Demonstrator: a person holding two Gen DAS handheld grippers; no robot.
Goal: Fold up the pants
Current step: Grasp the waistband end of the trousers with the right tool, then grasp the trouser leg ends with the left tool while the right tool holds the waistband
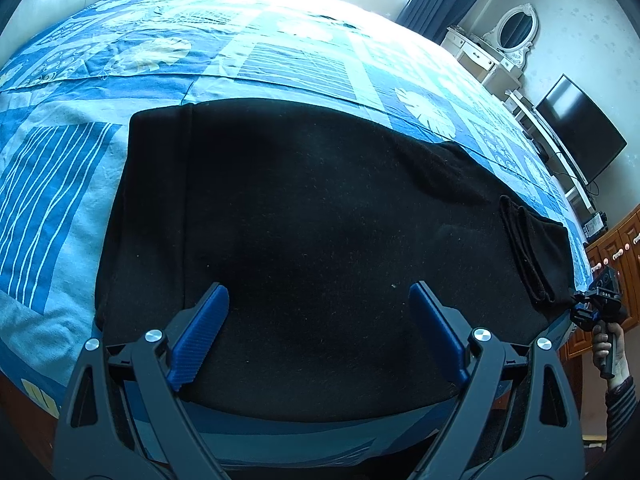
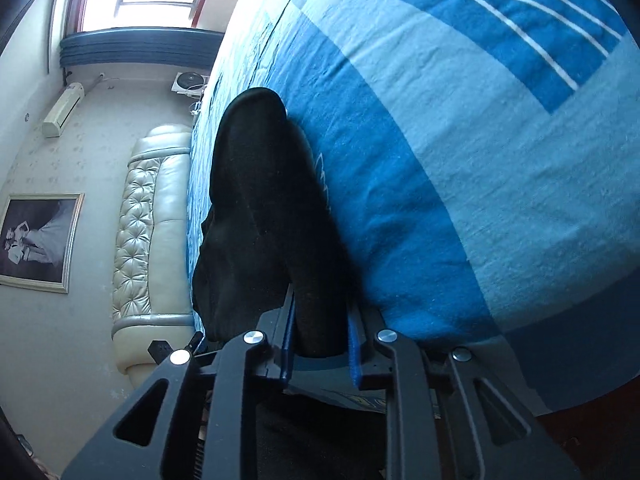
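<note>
Pants (image 1: 304, 216) — soft, limp, thick knit; your right tongs (image 2: 320, 344) pinch the hem end, left tongs (image 1: 320, 332) spread — grab the waistband edge.

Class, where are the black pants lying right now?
In the left wrist view the black pants lie spread on the blue patterned bedspread, near its front edge, ahead of the open left gripper.

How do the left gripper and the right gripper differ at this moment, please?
The left gripper stands wide open, while the right gripper is closed on a fold of the black pants. The left gripper holds nothing and sits above the flat middle of the pants; the right gripper grips them at their end by the bed's edge. Both have blue pads on black fingers.
</note>
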